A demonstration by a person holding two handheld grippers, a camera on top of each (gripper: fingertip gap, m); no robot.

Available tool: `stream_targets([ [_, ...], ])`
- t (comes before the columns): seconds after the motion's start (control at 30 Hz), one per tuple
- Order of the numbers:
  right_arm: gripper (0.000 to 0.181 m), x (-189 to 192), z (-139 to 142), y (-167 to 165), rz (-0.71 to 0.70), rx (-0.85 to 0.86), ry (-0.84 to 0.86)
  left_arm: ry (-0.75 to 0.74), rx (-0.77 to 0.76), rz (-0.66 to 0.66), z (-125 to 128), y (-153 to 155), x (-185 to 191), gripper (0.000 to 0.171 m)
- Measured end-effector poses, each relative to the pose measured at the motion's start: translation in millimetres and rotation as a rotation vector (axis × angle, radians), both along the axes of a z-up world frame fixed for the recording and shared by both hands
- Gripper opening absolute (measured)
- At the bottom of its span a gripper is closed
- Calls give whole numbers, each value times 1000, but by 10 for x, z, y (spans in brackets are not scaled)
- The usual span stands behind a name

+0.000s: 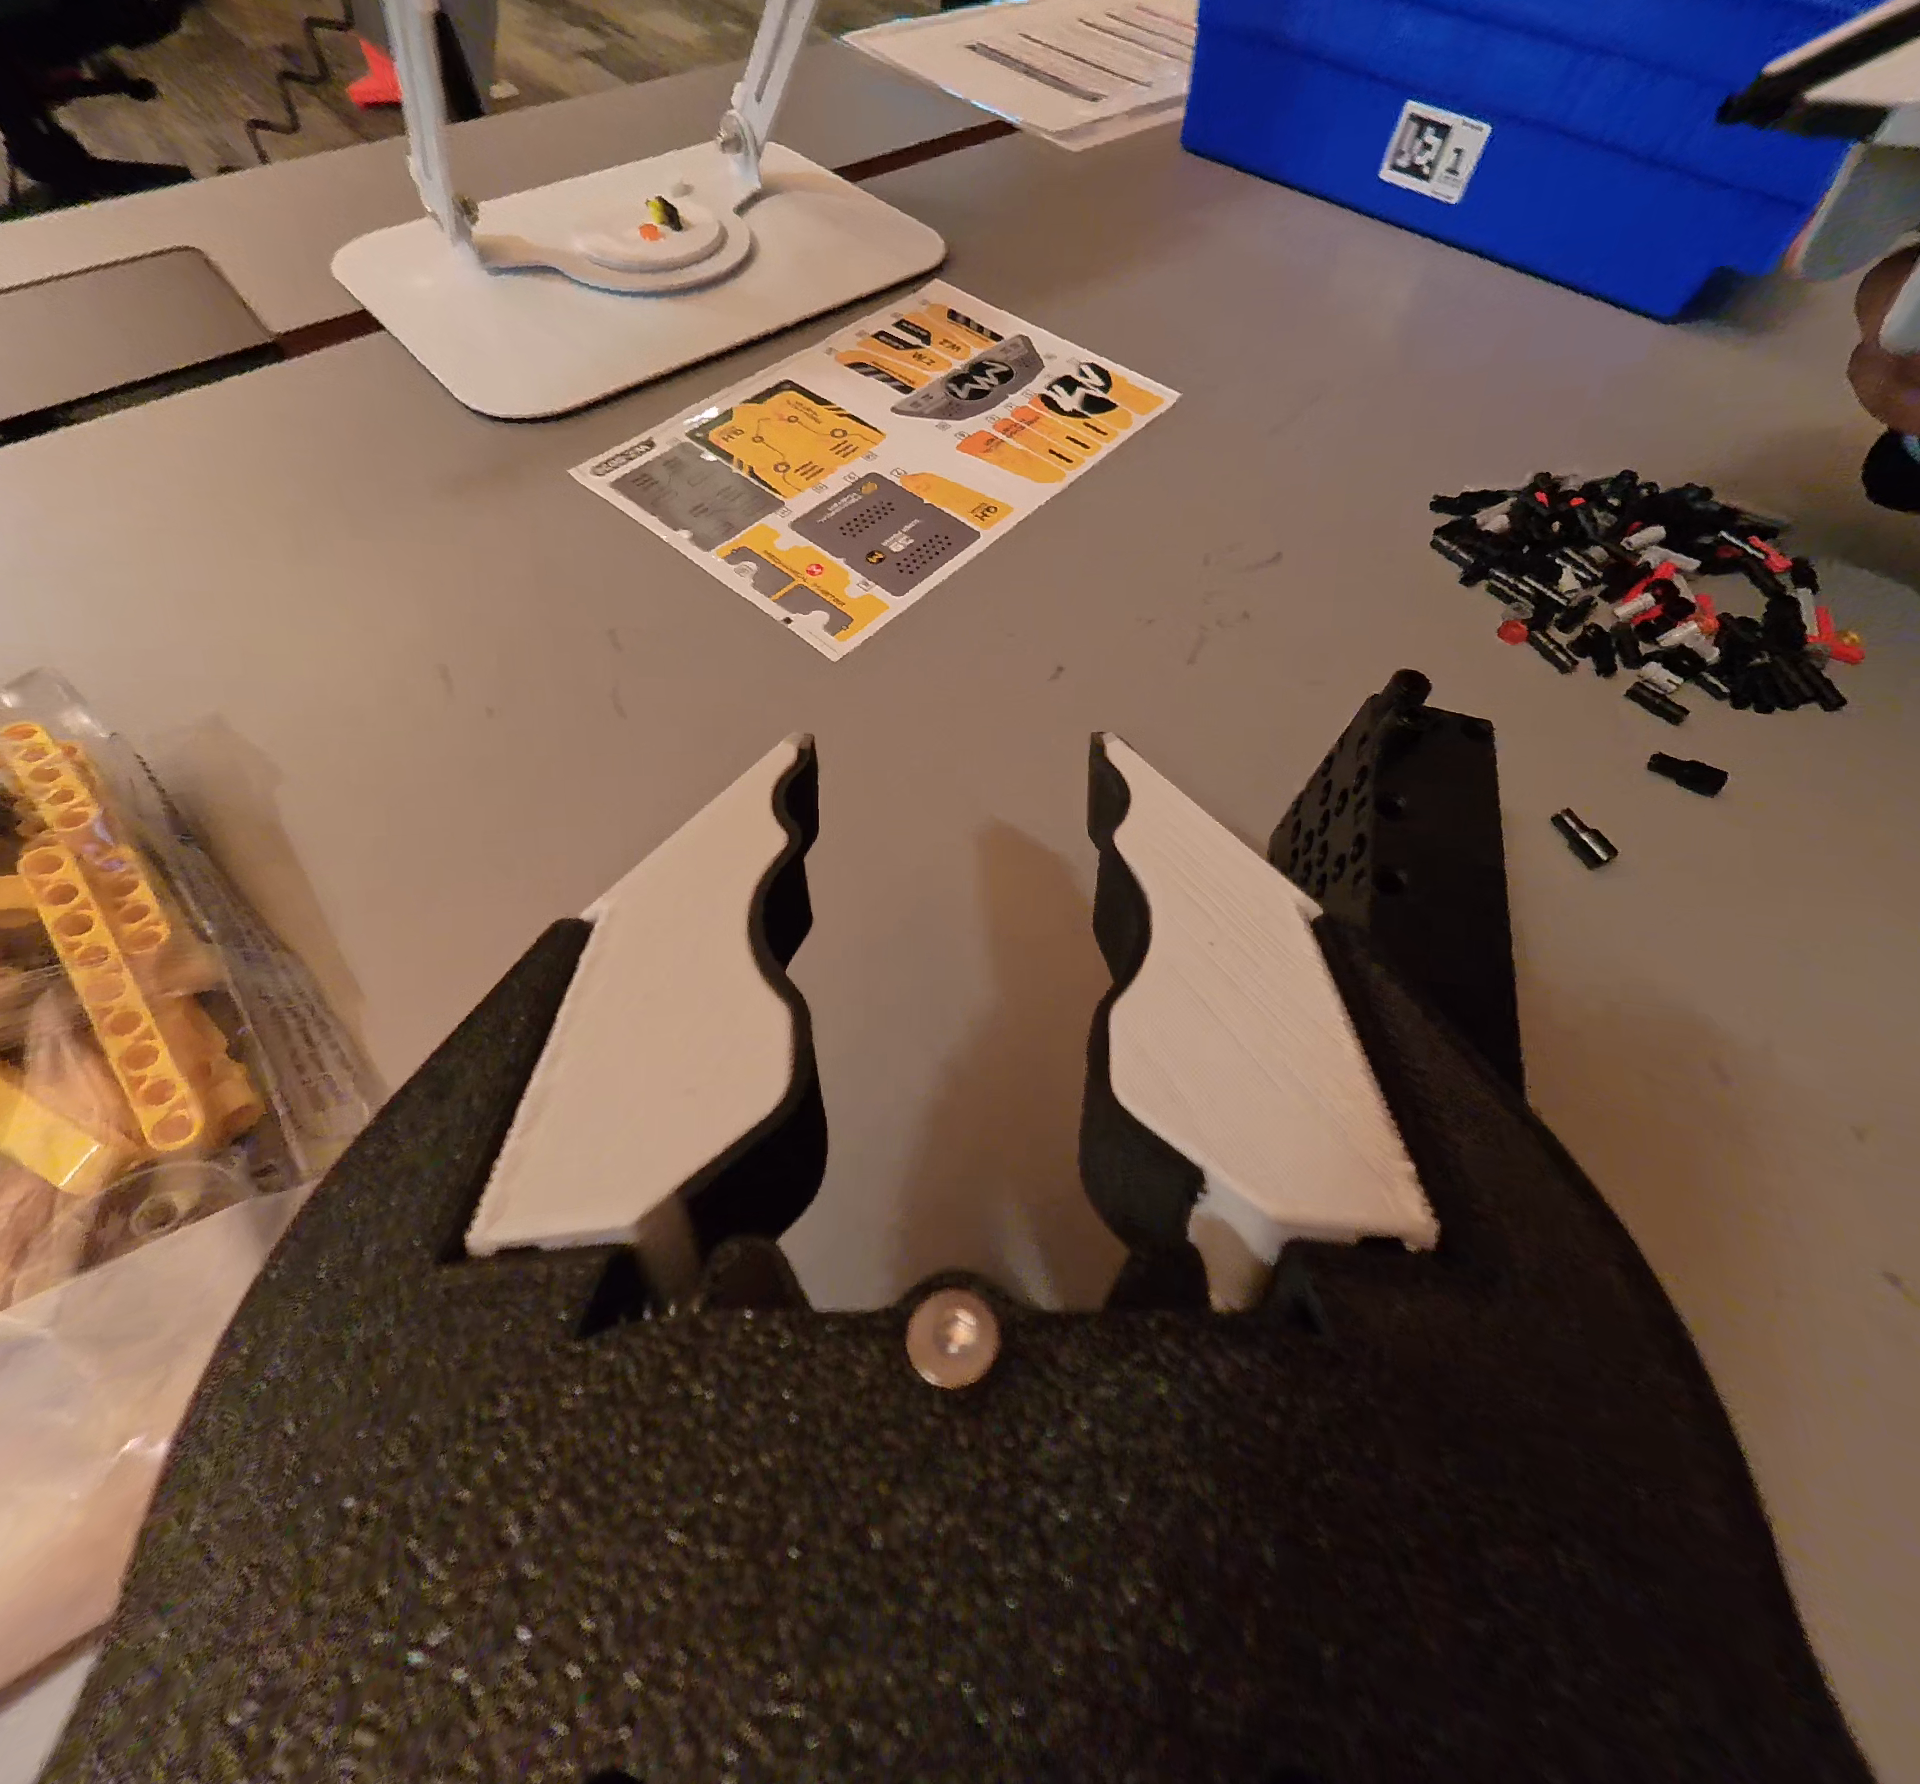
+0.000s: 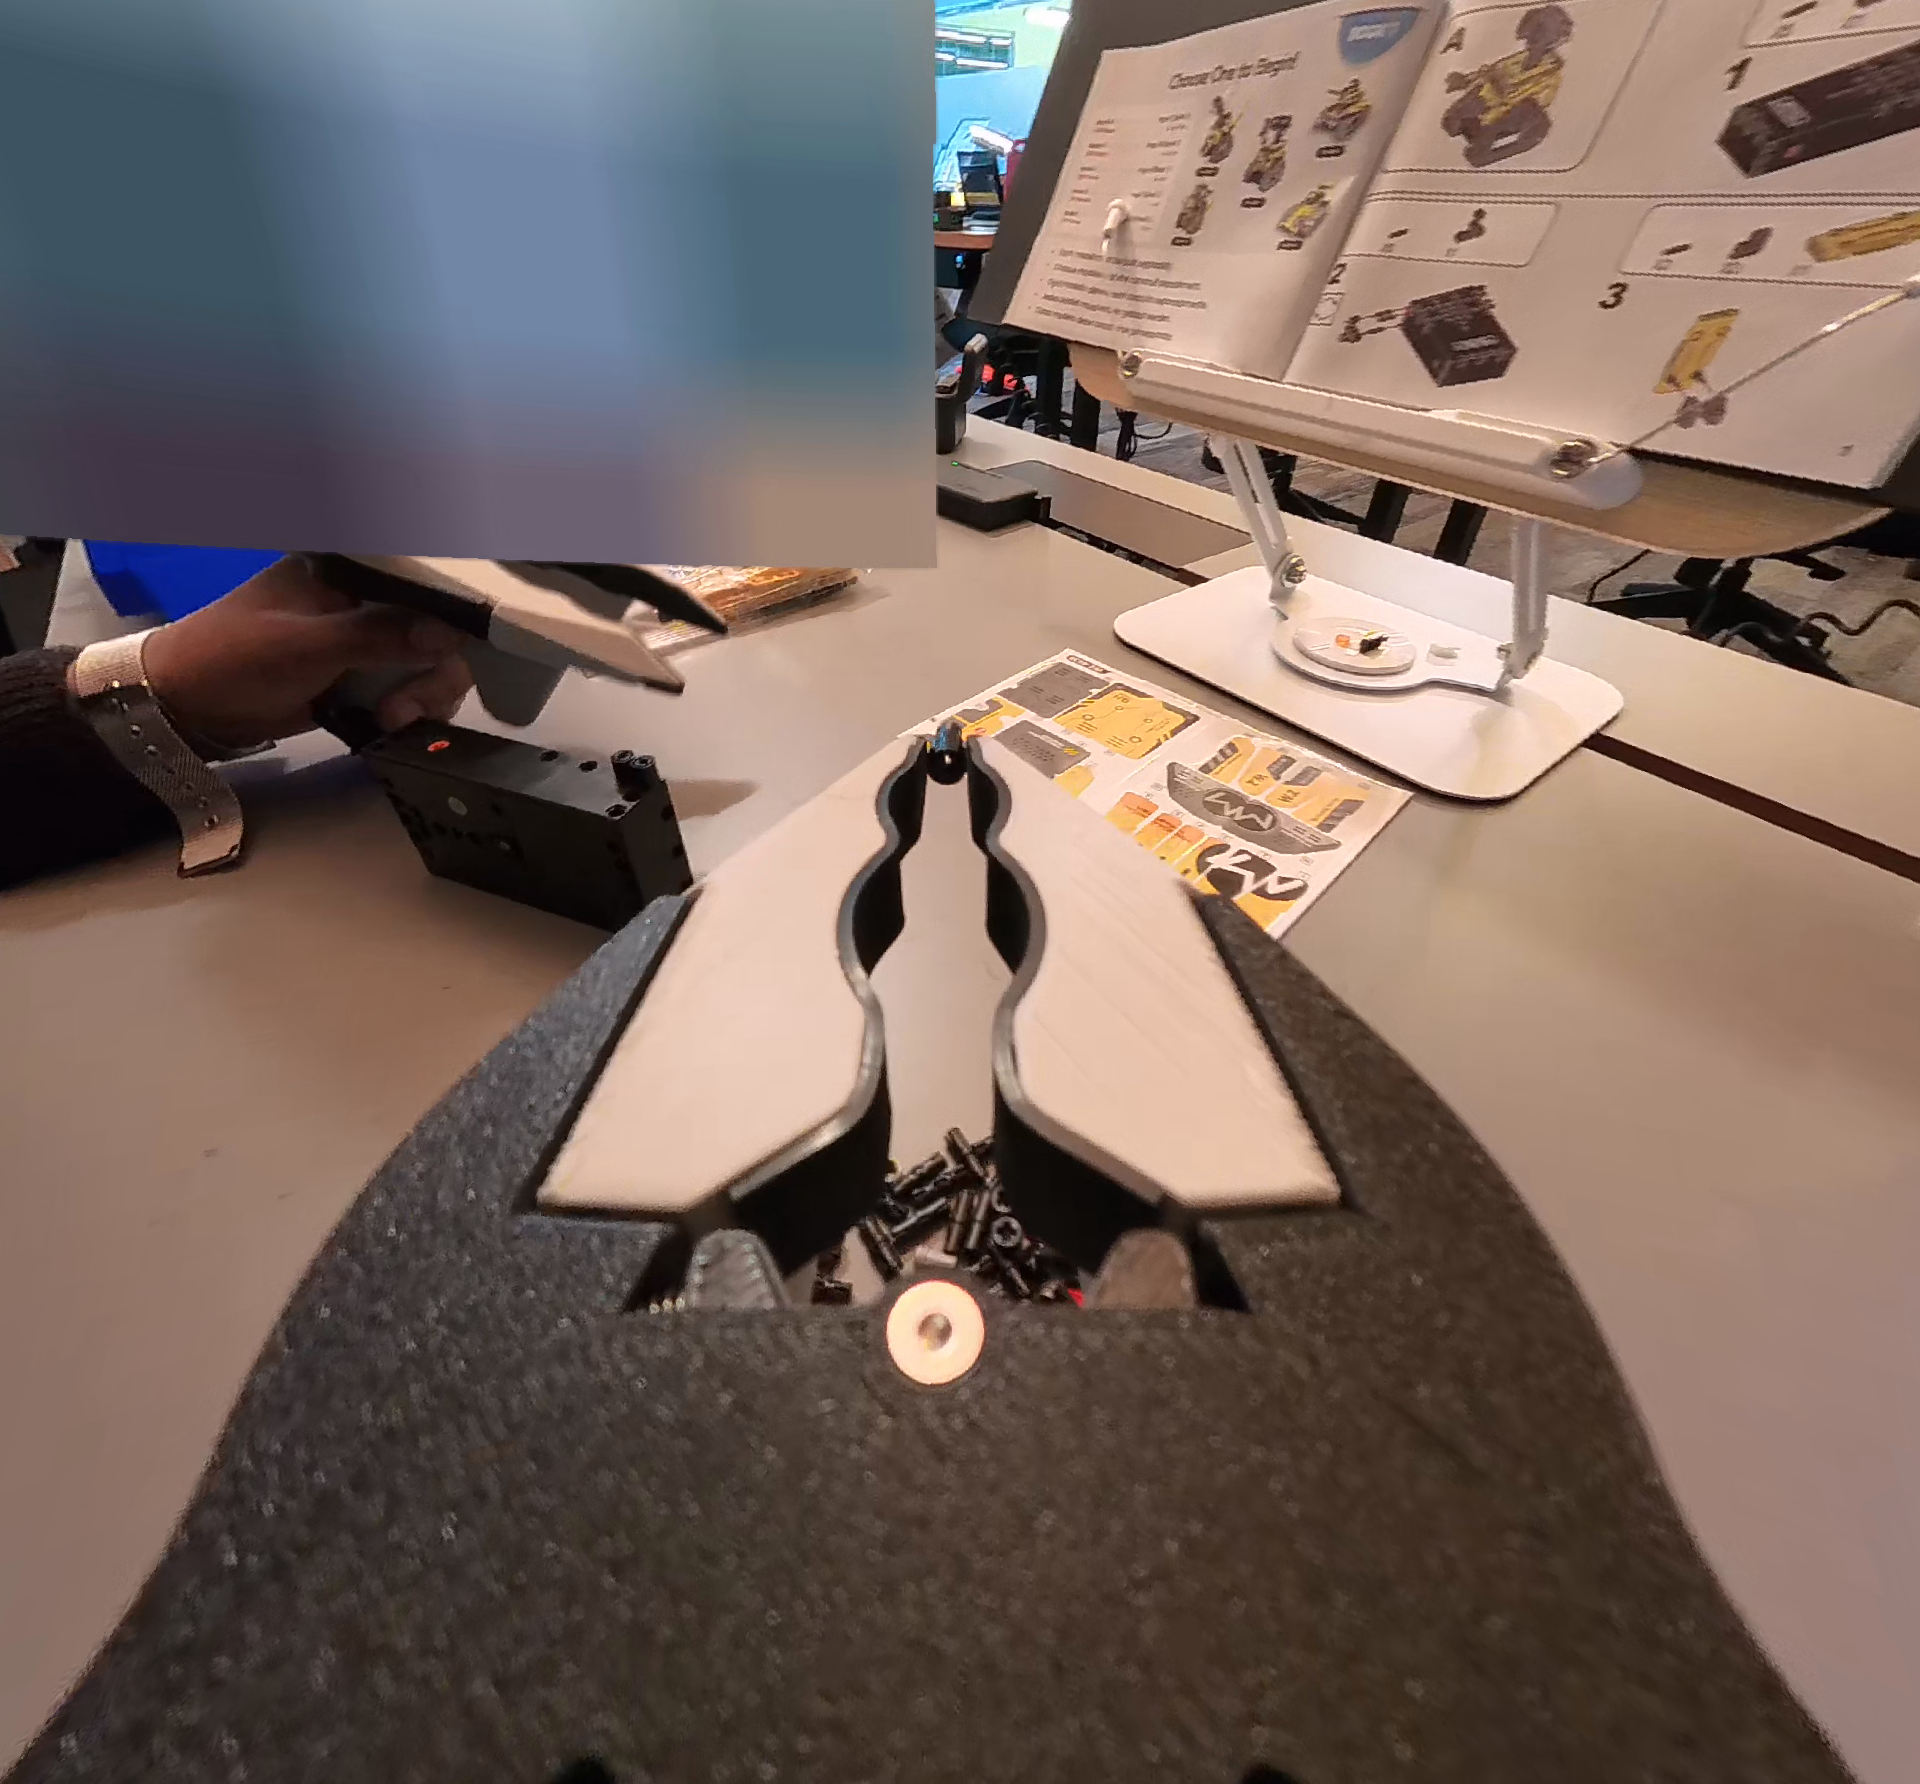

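Note:
My left gripper (image 1: 952, 760) is open and empty above the grey table (image 1: 416, 695). A black box-shaped block with holes (image 1: 1392, 861) lies just right of its right finger, a small black peg standing on its far end. In the right wrist view my right gripper (image 2: 947, 760) is shut on a small black peg (image 2: 947, 758) held at its fingertips, above the table. The black block (image 2: 530, 815) lies to its left, under the other gripper (image 2: 582, 628) held by a hand. A pile of small black, grey and red pegs (image 1: 1642, 581) lies at the right; some show below the right gripper (image 2: 945, 1215).
A yellow and grey sticker sheet (image 1: 873, 461) lies mid-table. A white book stand (image 2: 1371, 674) holds an open instruction booklet (image 2: 1455, 207). A clear bag of yellow beams (image 1: 104, 955) sits at the left. A blue bin (image 1: 1507, 51) stands at the back right. Two loose pegs (image 1: 1584, 839) lie near the block.

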State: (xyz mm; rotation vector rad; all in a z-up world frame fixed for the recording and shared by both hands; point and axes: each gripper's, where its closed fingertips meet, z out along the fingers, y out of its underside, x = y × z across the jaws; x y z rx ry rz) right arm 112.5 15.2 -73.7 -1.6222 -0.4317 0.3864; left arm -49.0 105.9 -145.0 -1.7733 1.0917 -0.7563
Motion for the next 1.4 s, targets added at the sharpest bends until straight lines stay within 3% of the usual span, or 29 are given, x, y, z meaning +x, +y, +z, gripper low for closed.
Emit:
stream_targets([
  [0.13,8,-57,8,-26,17,9,-29,-85,-49,30,98,57,-100,51],
  [0.33,7,-294,-17,-136,83,77,-138,-388,-200,-166,505,-235,-49,48],
  [0.6,8,-815,-29,-264,208,171,-233,-532,-237,-226,719,-313,-121,40],
  [0.83,7,-1002,33,-330,242,269,-262,-545,-235,-383,797,-603,-49,34],
  [1.17,7,-1155,75,-368,281,311,-253,-419,-132,-626,708,-1173,121,24],
  [1.4,7,-1494,55,-471,347,368,-298,-505,-411,-804,818,-1417,77,22],
])
